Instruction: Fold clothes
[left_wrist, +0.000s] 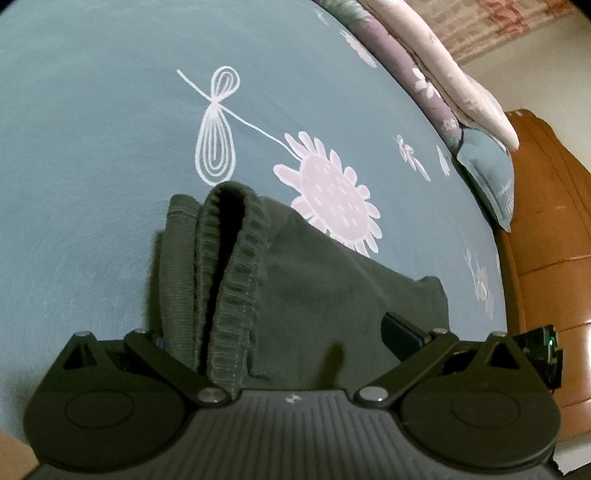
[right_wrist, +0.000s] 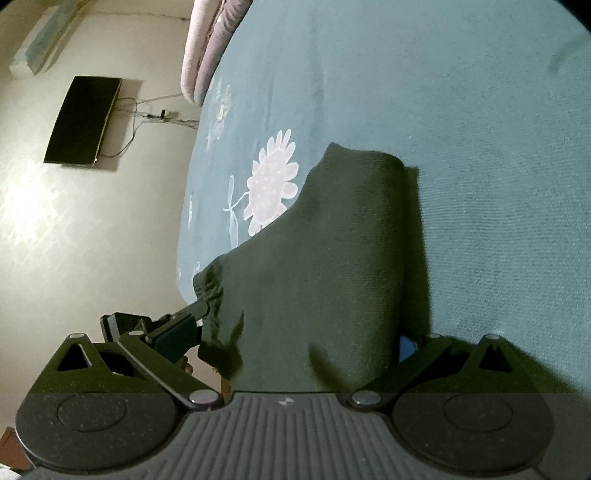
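A dark green garment (left_wrist: 314, 280) with a ribbed, stitched hem (left_wrist: 229, 280) lies bunched on the teal bed sheet (left_wrist: 92, 147), right in front of both cameras. My left gripper (left_wrist: 280, 336) is open, its fingers spread wide on either side of the cloth. The hem runs down between them to the gripper body. In the right wrist view the same garment (right_wrist: 332, 258) fills the gap of my right gripper (right_wrist: 291, 339), which is also open. Its left finger (right_wrist: 177, 332) is at the cloth's gathered edge. The cloth hides the fingertips of both grippers.
The sheet carries white and pink flower prints (left_wrist: 332, 199). Folded quilts and a pillow (left_wrist: 436, 74) line the far side of the bed, next to an orange-brown wooden headboard (left_wrist: 546, 206). Beyond the bed edge in the right wrist view are a pale floor (right_wrist: 74, 240) and a black panel with cables (right_wrist: 81, 118).
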